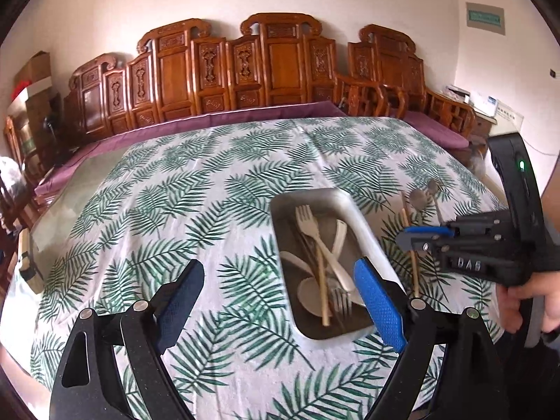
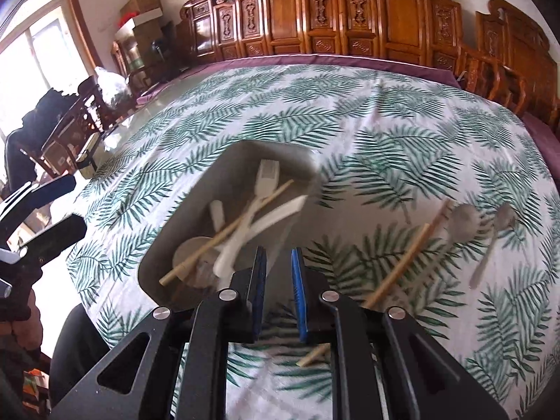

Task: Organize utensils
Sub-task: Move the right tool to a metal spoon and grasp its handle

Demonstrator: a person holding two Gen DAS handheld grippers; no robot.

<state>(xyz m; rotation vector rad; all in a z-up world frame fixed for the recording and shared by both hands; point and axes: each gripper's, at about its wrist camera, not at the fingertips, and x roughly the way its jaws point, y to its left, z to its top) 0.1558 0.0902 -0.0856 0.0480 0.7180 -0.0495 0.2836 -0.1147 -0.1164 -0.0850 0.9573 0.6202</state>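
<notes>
Jaws of the right gripper (image 2: pixel 278 290) were seen nearly closed on nothing and those of the left gripper (image 1: pixel 280 301) spread empty over the tray (image 1: pixel 353 217), where a careless reach for the chopstick (image 2: pixel 399 266) could have scattered the spoons (image 2: pixel 465 220) beside it.

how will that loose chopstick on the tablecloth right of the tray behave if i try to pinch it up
The chopstick looks thin and rigid, so probably light and stiff, not floppy. It is slim and lies flat on the soft tablecloth, so it may roll or slip from the pads. A spoon lies close beside it and might get nudged.
</notes>
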